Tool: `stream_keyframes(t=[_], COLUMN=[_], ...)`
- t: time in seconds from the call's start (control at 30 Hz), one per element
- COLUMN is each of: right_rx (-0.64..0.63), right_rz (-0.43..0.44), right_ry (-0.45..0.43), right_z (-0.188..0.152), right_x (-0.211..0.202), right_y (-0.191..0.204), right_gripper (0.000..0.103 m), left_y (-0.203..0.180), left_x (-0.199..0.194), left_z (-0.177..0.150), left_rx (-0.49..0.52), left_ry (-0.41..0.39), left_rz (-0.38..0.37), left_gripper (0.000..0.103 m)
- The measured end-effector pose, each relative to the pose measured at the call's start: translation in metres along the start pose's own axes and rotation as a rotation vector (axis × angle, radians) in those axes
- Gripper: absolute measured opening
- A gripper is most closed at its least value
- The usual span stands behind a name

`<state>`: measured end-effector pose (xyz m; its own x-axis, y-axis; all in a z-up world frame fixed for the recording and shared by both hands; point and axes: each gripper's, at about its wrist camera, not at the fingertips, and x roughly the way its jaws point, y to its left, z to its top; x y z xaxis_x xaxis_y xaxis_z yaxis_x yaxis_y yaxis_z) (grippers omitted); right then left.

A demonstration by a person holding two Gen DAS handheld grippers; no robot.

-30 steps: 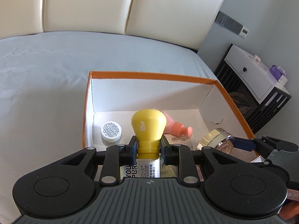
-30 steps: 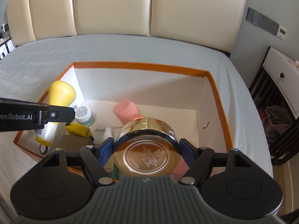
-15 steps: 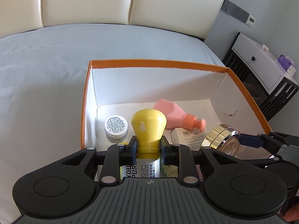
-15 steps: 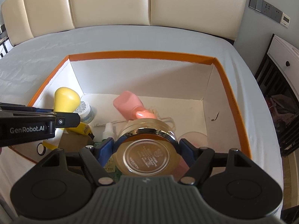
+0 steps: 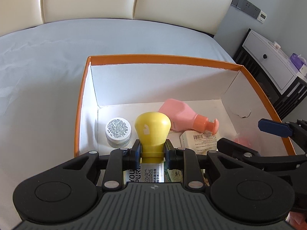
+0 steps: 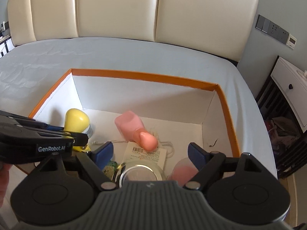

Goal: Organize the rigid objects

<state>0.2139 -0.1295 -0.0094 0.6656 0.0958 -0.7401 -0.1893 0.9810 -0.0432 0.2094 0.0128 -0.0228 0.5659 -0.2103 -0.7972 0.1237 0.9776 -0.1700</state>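
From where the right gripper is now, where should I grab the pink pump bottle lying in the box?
Grip the pink bottle across its flat-sided body, coming down from above. It lies on its side with the pump head pointing toward the right gripper; that end looks narrow and rounded, likely to slip.

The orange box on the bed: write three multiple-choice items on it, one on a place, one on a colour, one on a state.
1. Where does the pink pump bottle lie?
A. inside the orange box
B. on the bedsheet outside it
C. on the nightstand

2. What colour is the cap of the bottle in the left gripper?
A. blue
B. yellow
C. white

3. How does the right gripper stand?
A. shut on the pink bottle
B. shut on the small white-lidded jar
C. jaws opening, pads touching nothing

Answers: 1 A, it lies on the box floor; 2 B, a yellow bulb sits above the pads; 3 C, the round gold-rimmed jar lies free between its spread fingers.
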Motion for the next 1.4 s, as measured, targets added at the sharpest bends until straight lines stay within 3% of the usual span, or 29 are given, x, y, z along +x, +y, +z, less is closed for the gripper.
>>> stream_keyframes(t=[0.33, 0.5, 0.6, 0.8, 0.93, 1.4], right_rx=[0.007, 0.016, 0.02, 0.039, 0.056, 0.106], right_rz=[-0.029, -0.029, -0.031, -0.045, -0.046, -0.014], right_ry=[0.019, 0.015, 0.004, -0.021, -0.034, -0.217], right_z=[-0.012, -0.012, -0.011, -0.011, -0.014, -0.027], right_x=[-0.003, -0.006, -0.011, -0.025, -0.036, -0.097], right_y=[0.0, 0.001, 0.001, -0.001, -0.001, -0.003], right_gripper=[0.084, 0.084, 0.084, 0.084, 0.084, 0.089], left_y=[0.002, 0.002, 0.0, 0.0, -0.003, -0.023], left_x=[0.01, 0.006, 0.0, -0.026, -0.044, -0.114], left_z=[0.002, 0.003, 0.003, 0.003, -0.002, -0.036], left_rx=[-0.027, -0.03, -0.032, -0.053, -0.048, -0.043], left_ry=[0.033, 0.025, 0.006, -0.075, -0.128, -0.462], left_rz=[-0.017, -0.024, -0.02, -0.03, -0.02, 0.044], left_gripper=[0.029, 0.05, 0.056, 0.066, 0.068, 0.071])
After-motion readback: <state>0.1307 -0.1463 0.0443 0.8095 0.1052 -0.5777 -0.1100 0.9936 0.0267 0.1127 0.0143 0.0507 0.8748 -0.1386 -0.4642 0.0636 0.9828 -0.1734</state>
